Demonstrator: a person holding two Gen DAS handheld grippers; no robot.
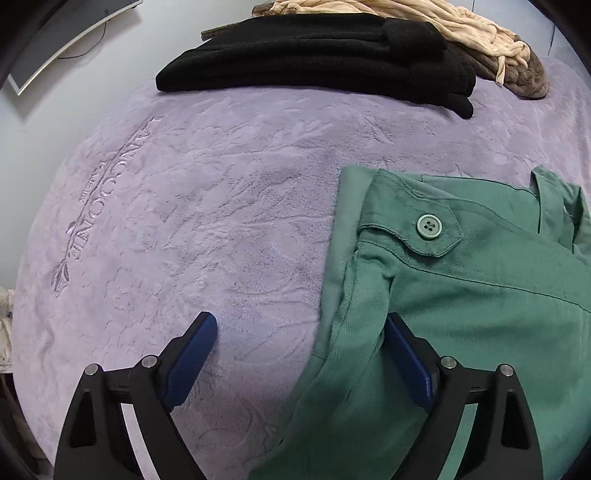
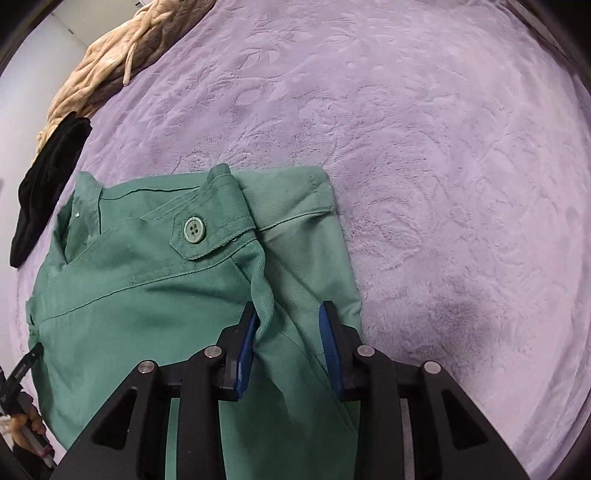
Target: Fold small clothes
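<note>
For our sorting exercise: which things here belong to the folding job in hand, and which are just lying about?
In the job:
- green cotton garment with a button tab
- left gripper, open
- right gripper, astride a green fold

Lying about:
- folded black knit garment
- crumpled beige cloth
- lilac plush blanket

A lilac plush blanket with an embossed leaf pattern covers the whole surface. Stitched lettering with a small leaf sprig runs along its left side. At the far edge lies a folded black knit, and behind it a crumpled beige cloth over a brown fleece. A dark screen with a thin cable stands far left.
</note>
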